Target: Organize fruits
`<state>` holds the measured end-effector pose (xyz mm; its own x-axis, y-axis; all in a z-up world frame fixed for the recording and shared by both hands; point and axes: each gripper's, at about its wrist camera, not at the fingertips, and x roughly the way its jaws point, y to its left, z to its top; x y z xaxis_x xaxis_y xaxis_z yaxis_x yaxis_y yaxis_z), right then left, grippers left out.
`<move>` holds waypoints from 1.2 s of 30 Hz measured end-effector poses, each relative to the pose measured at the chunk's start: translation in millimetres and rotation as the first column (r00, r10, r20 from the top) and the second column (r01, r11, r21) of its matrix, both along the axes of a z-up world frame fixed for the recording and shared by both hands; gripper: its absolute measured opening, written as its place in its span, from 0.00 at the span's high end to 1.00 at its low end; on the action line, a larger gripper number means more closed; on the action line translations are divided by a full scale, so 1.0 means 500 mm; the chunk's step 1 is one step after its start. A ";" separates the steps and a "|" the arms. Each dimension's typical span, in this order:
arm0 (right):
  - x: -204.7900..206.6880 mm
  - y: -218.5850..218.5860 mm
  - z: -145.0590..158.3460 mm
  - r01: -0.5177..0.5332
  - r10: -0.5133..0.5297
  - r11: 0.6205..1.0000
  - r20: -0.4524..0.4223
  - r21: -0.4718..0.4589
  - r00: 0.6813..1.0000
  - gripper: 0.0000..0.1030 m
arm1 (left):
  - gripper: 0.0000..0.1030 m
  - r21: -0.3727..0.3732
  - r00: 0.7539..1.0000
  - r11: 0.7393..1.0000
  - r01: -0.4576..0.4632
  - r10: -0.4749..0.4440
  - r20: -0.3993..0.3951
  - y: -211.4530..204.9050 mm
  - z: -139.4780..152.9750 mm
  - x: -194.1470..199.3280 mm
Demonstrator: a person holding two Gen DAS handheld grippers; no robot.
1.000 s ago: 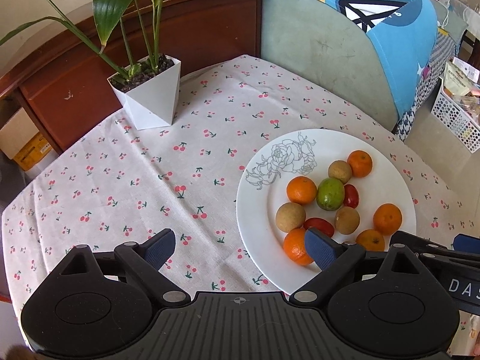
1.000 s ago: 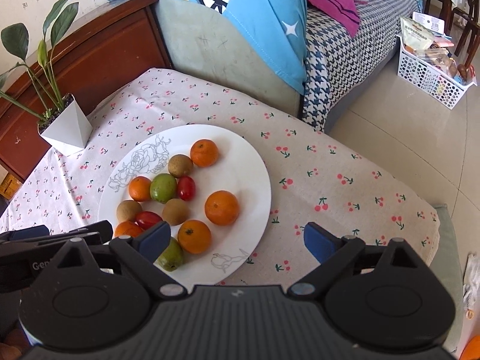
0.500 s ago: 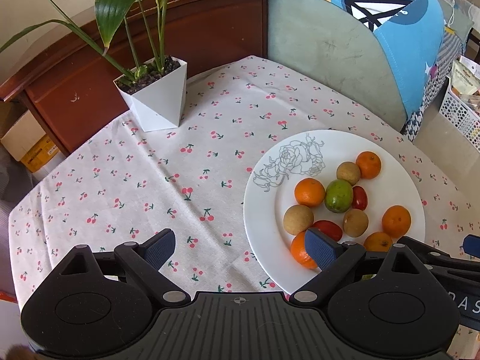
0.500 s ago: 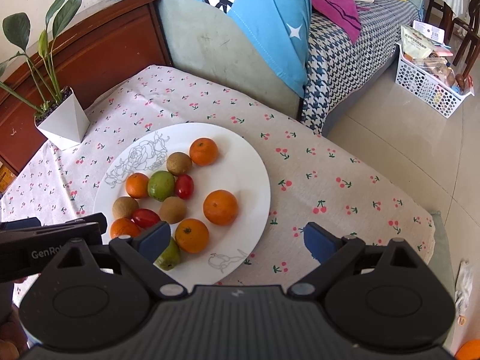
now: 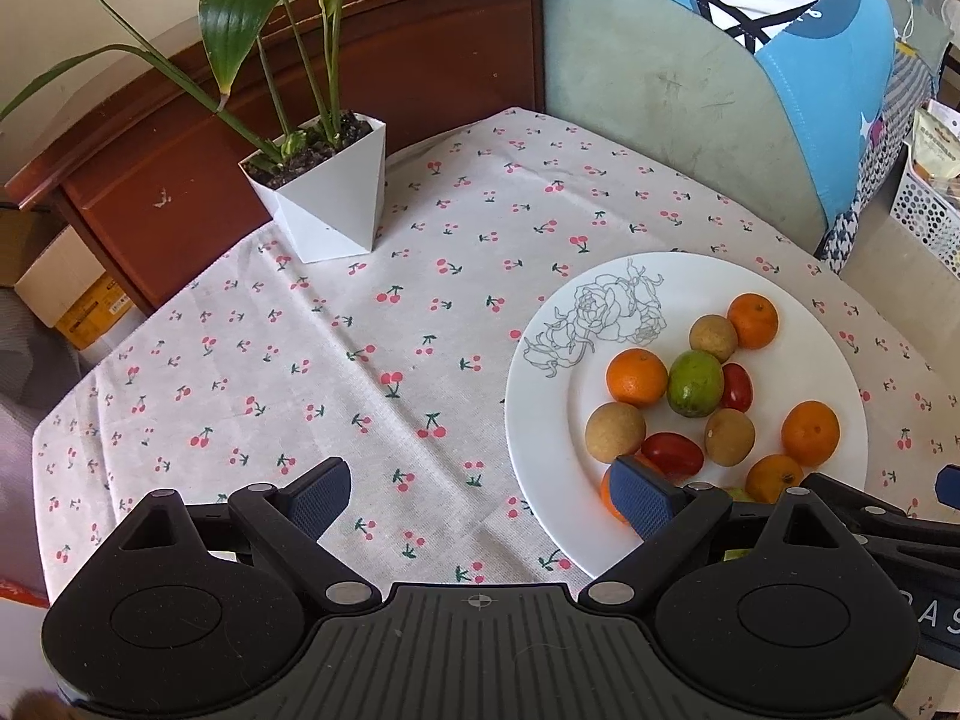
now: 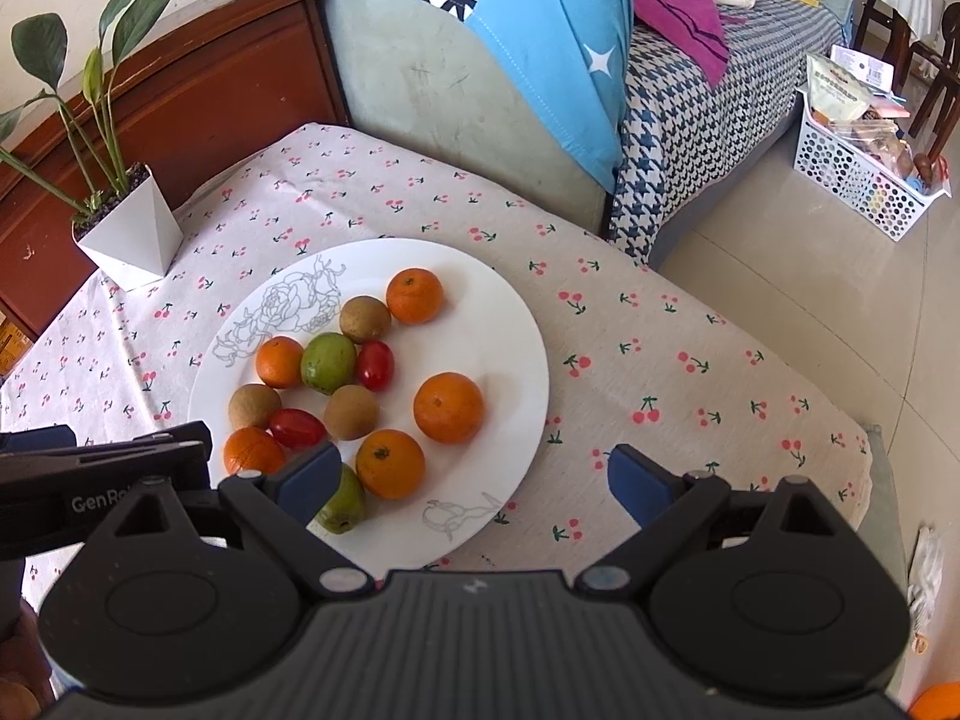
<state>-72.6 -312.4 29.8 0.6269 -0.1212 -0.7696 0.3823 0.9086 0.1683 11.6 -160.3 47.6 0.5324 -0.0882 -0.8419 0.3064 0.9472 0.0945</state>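
A white plate [image 6: 510, 348] [image 5: 540, 420] with a line-drawn rose lies on the cherry-print tablecloth. On it are several oranges [image 6: 448, 407], brown round fruits [image 6: 351, 411], two red tomatoes [image 6: 375, 364] and two green fruits [image 6: 327, 362]. My left gripper [image 5: 480, 489] hovers open above the cloth at the plate's near-left rim, nothing between its fingers. My right gripper [image 6: 474, 477] is open over the plate's near edge, holding nothing; its left pad partly covers a green fruit [image 6: 342, 504]. Each gripper shows at the edge of the other's view.
A white angular pot with a leafy plant [image 5: 327, 204] stands at the table's far left. Behind are a wooden cabinet [image 5: 336, 72] and a sofa with blue cloth [image 6: 510, 18]. A white basket [image 6: 864, 180] sits on the floor at right. The table edge drops off right.
Both grippers have drawn back and risen slightly, so the plate and the plant pot sit a little lower and nearer in the views. Both stay open; no fruit moved.
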 end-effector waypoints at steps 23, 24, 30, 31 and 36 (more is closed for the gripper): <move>-0.038 0.105 -0.005 -0.102 0.103 0.995 0.021 -0.016 0.994 0.08 | 0.08 -0.010 0.994 0.994 -0.113 0.113 -0.010 0.121 -0.004 -0.061; -0.044 0.114 -0.007 -0.111 0.111 0.994 0.025 -0.015 0.994 0.08 | 0.08 -0.012 0.993 0.993 -0.117 0.117 -0.012 0.129 -0.005 -0.065; -0.086 0.175 -0.021 -0.189 0.189 0.982 0.057 -0.011 0.980 0.07 | 0.08 -0.013 0.988 0.988 -0.155 0.155 -0.022 0.184 -0.013 -0.078; -0.093 0.185 -0.024 -0.202 0.202 0.979 0.061 -0.006 0.977 0.07 | 0.08 -0.015 0.986 0.986 -0.163 0.163 -0.025 0.194 -0.014 -0.079; -0.120 0.233 -0.057 -0.269 0.267 0.963 0.059 0.030 0.962 0.07 | 0.08 -0.010 0.980 0.980 -0.199 0.199 -0.032 0.231 -0.022 -0.077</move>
